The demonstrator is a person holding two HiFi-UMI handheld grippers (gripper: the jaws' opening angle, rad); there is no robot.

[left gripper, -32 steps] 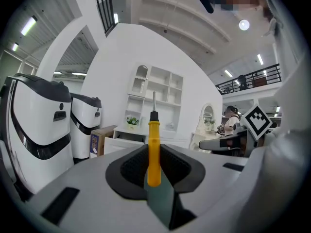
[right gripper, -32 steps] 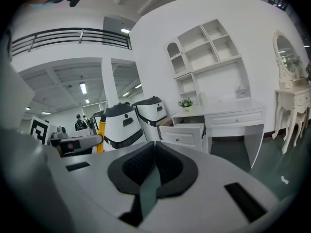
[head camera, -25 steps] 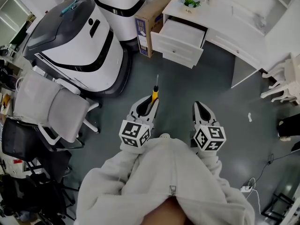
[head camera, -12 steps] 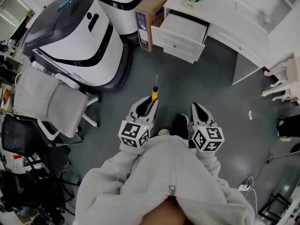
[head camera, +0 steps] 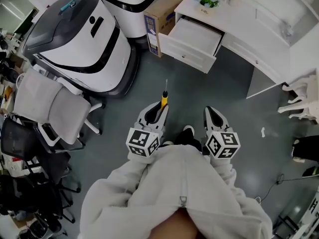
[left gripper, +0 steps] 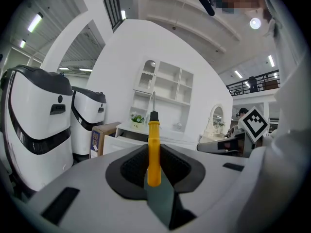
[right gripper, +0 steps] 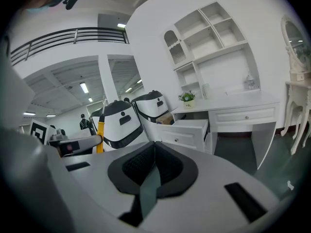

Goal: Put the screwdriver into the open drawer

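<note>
Holdings, placed by the open drawer (head camera: 192,38).

1. My left claw (head camera: 160,109): pinched on the screwdriver (head camera: 164,99). In the left gripper view the pads grip the yellow handle low down. The black collar and thin metal shaft stand clear past the tips and aim toward the drawer. The claw is held over the grey floor, well short of the drawer front.

2. The screwdriver itself: in my left claw, not in the drawer and well apart from it.

3. My right claw (head camera: 213,114): pressed together, nothing between the pads in the right gripper view. It is held beside the left one, equally far back from the drawer.

4. The open drawer: white, pulled out of a white desk (head camera: 249,26), its front panel facing me.

5. Potted plant (head camera: 206,0): on the desk top, just behind the drawer.

6. Cardboard box (head camera: 160,18): on the floor just beside the drawer, on its left in the head view.

7. Two large white-and-black machines (head camera: 79,39): beyond the box from the drawer.

8. Grey office chair (head camera: 50,108): farther out on that side, well apart from the drawer.

9. What seems to be a dark shoe (head camera: 187,133): between my claws, on the floor, but partly hidden.
</note>
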